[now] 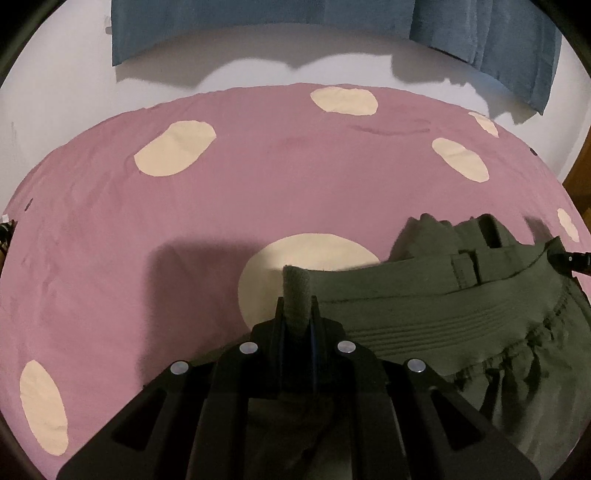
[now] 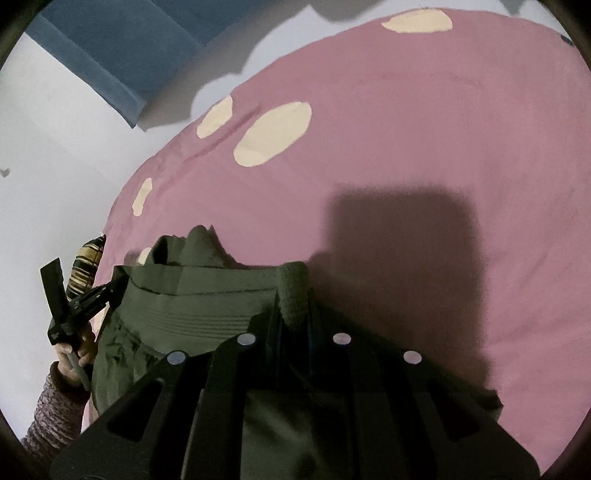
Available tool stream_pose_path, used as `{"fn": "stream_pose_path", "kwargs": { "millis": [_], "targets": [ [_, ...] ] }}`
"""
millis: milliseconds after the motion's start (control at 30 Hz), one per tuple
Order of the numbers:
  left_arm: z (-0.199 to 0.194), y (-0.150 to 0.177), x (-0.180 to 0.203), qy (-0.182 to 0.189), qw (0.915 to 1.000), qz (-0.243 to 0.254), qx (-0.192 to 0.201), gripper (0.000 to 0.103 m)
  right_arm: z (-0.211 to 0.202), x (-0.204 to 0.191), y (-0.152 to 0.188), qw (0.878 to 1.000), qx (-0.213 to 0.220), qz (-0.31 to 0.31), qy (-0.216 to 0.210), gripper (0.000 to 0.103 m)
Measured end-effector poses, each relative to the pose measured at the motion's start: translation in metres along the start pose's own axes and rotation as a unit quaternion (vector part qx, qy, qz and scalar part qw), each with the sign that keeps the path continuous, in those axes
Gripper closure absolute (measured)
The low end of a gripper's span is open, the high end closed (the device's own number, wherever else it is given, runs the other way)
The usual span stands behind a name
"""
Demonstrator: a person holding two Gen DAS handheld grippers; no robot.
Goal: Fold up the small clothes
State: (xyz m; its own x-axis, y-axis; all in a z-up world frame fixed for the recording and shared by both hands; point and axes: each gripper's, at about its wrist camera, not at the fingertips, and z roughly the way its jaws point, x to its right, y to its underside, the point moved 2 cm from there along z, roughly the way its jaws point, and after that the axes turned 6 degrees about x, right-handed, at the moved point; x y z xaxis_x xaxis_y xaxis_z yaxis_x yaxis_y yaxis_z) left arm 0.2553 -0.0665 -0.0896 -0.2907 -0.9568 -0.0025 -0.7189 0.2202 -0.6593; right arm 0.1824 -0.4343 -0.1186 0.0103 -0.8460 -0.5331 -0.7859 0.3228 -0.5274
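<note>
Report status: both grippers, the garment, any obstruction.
Left hand-held gripper and right hand-held gripper each shut on waistband corners of the olive-green fabric shorts. Shorts stretched between them over the pink cream-spotted bedcover. Nothing in the way.

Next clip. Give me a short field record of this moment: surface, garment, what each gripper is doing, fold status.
surface: pink bedspread with cream spots
garment: olive-green garment, waistband stretched between both grippers
left gripper: shut on one waistband end
right gripper: shut on the other end
fold status: not yet laid flat; lower part hangs bunched
background: blue curtain, white wall
</note>
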Motion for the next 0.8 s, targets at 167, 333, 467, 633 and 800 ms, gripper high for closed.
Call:
{"fn": "stream_pose_path", "kwargs": {
  "millis": [167,333,467,633,800],
  "targets": [
    [0.004,0.004,-0.002,0.003,1.0,-0.007,0.005,0.091,0.004,0.01,0.001,1.0,0.001,0.023,-0.016,0.093],
    [0.006,0.006,-0.005,0.009,0.9998,-0.013,0.015,0.09,0.005,0.017,0.002,0.999,0.006,0.039,-0.035,0.094],
    [0.007,0.006,-0.006,0.011,0.9997,-0.016,0.017,0.09,0.004,0.023,0.002,0.997,0.008,0.061,-0.054,0.094],
    [0.001,0.0,-0.011,0.029,0.9992,-0.027,0.012,0.089,0.0,0.025,0.0,0.995,0.007,0.073,-0.061,0.092],
    [-0.017,-0.003,-0.015,0.031,0.9988,-0.035,0.016,0.086,-0.012,0.024,0.0,0.996,0.02,0.075,-0.034,0.082]
  ]
}}
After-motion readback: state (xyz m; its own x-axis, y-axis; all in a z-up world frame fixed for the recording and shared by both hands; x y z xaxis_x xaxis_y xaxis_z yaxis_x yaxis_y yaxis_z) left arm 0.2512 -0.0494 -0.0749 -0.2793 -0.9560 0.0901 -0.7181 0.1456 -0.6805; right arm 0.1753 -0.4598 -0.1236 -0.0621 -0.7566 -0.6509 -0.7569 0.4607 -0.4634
